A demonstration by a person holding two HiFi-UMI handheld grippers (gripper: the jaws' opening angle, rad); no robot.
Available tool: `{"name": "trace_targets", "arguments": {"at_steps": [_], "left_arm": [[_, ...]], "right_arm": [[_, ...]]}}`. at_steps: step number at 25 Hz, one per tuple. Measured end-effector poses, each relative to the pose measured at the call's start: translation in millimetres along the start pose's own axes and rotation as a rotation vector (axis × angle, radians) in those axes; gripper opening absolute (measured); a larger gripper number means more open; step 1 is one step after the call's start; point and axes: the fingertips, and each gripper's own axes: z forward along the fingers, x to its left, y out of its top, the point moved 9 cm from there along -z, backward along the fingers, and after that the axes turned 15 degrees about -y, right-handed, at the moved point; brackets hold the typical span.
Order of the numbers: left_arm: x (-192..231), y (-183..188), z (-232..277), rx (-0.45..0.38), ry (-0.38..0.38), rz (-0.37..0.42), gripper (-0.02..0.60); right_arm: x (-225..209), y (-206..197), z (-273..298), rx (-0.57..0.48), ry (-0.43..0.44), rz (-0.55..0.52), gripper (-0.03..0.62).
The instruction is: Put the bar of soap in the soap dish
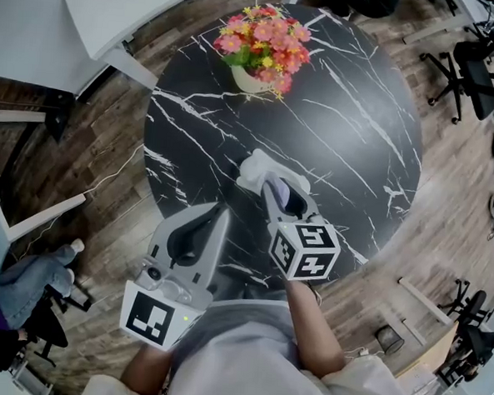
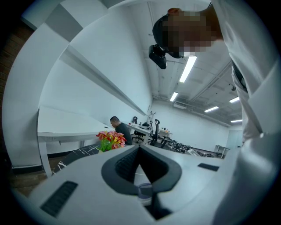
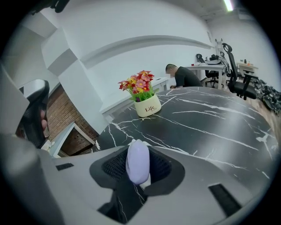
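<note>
Round black marble counter (image 1: 351, 140) on a wooden floor (image 1: 106, 175), in an office.
Flower pot (image 1: 251, 78) at 12 o'clock; right tongs (image 3: 138, 151) hold the soap (image 3: 137, 165); left tongs (image 2: 139, 148) closed, empty.

I see a glossy black marble-look table (image 1: 335, 114) on a matt wood-plank floor (image 1: 81, 182). The soap (image 3: 137, 166) looks smooth and waxy. The right gripper (image 3: 139, 151) has a matt grey plastic shell.
</note>
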Motion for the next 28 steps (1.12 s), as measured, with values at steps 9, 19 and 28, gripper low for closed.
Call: {"name": "trace_targets", "arguments": {"at_steps": [9, 19, 28], "left_arm": [[1, -2, 1, -0.008, -0.006, -0.005, 0.003], [3, -21, 19, 0.015, -0.009, -0.008, 0.003], [8, -27, 24, 0.001, 0.004, -0.015, 0.003]], "right_arm": [[5, 2, 6, 0.069, -0.052, -0.075, 0.124], [11, -1, 5, 0.045, -0.059, -0.153, 0.124], [11, -2, 5, 0.05, -0.069, -0.15, 0.126]]}}
